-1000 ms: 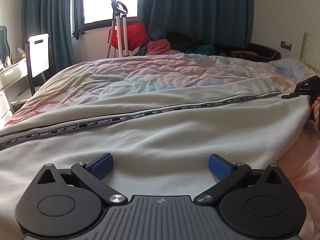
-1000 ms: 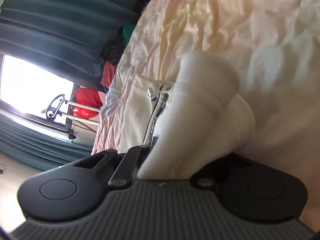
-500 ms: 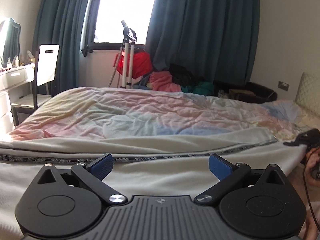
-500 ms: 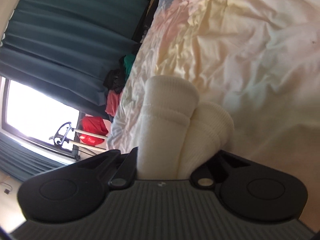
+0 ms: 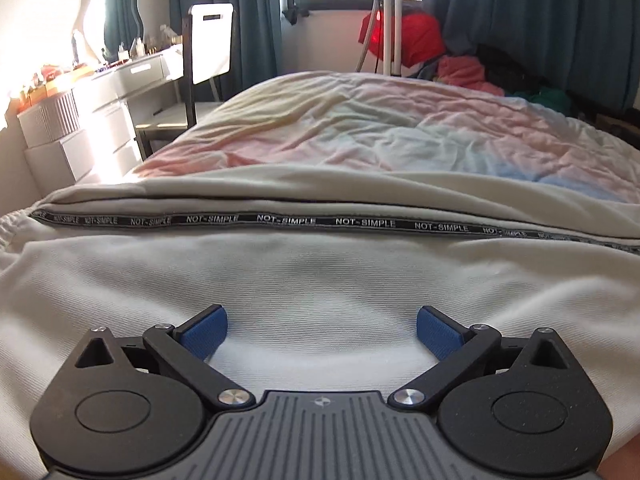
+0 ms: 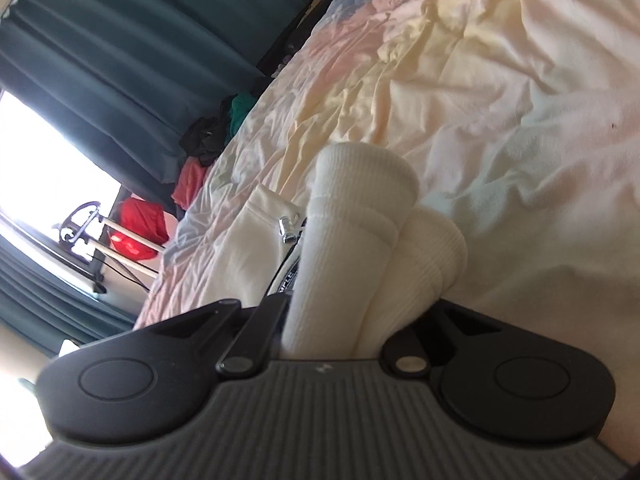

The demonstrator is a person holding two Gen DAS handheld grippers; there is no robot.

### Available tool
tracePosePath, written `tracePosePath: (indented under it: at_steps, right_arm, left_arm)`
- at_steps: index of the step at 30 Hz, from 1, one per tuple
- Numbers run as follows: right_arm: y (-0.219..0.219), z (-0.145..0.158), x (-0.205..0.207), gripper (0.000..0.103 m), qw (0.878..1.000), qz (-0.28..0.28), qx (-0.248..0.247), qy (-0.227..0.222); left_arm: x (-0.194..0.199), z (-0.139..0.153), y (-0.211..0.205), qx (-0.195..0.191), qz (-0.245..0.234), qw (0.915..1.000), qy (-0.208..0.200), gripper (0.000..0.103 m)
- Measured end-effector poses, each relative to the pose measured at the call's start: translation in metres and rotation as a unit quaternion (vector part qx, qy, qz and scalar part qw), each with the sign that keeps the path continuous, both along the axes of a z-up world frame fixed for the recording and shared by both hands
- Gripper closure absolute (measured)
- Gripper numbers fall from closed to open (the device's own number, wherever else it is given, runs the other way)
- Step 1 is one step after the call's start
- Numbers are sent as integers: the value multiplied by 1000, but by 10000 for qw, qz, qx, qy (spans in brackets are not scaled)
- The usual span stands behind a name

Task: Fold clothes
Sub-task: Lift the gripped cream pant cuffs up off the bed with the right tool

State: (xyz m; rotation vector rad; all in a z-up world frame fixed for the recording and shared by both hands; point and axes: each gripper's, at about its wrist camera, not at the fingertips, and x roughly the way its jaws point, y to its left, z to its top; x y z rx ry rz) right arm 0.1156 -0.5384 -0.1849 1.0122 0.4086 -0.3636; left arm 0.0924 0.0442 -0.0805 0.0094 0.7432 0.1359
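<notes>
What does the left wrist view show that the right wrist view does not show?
Only the left wrist view shows the open left tool over the flat cream garment, its black NOT-SIMPLE tape, the white chair and the dresser. Only the right wrist view shows the right tool shut on a bunched ribbed cuff and a metal zipper pull. Both show the pastel bedspread, teal curtains, tripod and red bag.
</notes>
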Motion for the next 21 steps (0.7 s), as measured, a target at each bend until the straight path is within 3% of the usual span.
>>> tracePosePath:
  at_steps: [7, 12, 17, 19, 21]
  right_arm:
    - [15, 23, 3, 95, 9967, 120, -791, 130]
    - [51, 66, 4, 94, 9795, 262, -1997, 72]
    - [125, 125, 0, 94, 9443, 499, -3231, -378]
    - [168, 149, 0, 94, 9219, 667, -3764, -625]
    - [219, 167, 0, 94, 8903, 981, -4358, -880]
  left_arm:
    - [-4, -2, 2, 23, -44, 9999, 127, 1]
    - [-5, 6, 5, -90, -2, 9996, 285, 1]
    - [-3, 23, 20, -447, 218, 9985, 245, 1]
    - [-7, 33, 29, -586, 339, 9977, 27, 1]
    - [-14, 45, 39, -690, 474, 9961, -296, 1]
